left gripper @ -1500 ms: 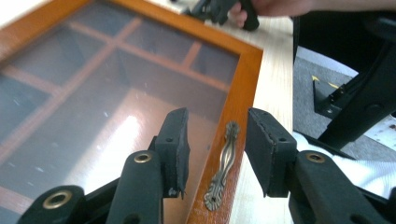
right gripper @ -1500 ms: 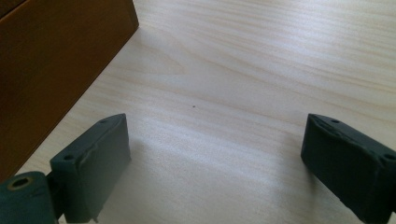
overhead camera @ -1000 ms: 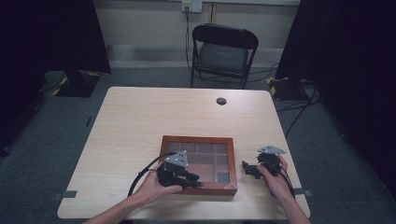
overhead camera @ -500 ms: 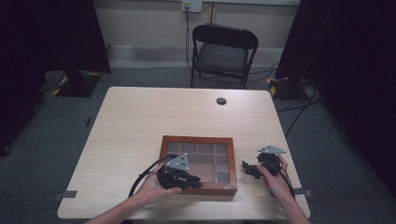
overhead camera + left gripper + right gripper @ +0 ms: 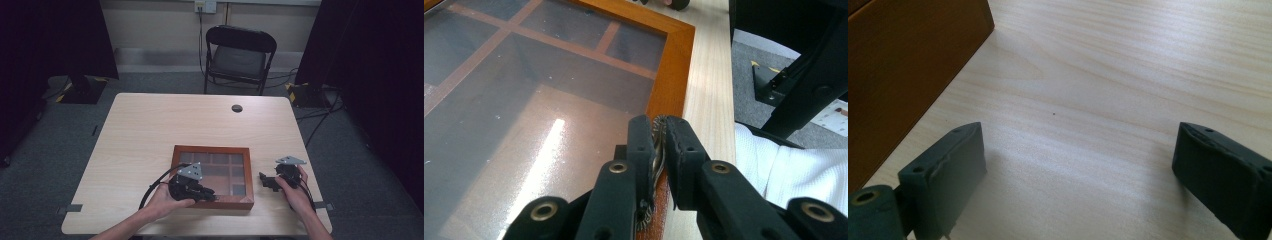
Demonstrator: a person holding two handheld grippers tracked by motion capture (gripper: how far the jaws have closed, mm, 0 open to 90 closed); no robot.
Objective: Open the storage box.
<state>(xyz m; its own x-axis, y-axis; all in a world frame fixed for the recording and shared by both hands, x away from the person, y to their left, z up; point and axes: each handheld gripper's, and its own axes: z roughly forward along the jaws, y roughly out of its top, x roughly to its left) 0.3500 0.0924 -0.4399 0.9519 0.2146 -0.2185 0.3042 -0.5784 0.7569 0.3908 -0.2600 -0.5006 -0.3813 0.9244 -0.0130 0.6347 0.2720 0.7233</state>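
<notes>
- Left gripper (image 5: pixel 659 131) sat at the near edge of the wooden box (image 5: pixel 212 151), jaws just closed, pinching a small brass latch (image 5: pixel 658 145) on the box's front rim.
- Latch ran up between the two pads; glass lid (image 5: pixel 524 100) lay flat and shut beside it, dividers visible underneath.
- In the high view, left gripper (image 5: pixel 210 196) was over the box's front rail, left hand (image 5: pixel 165 200) behind it.
- Right gripper (image 5: pixel 1078 165) was spread wide, nothing between the pads, low over bare table (image 5: pixel 1128 75).
- Right gripper (image 5: pixel 263 179) sat just beside the box's right side, not touching it.
- Box was near the table's front edge, right of centre.
</notes>
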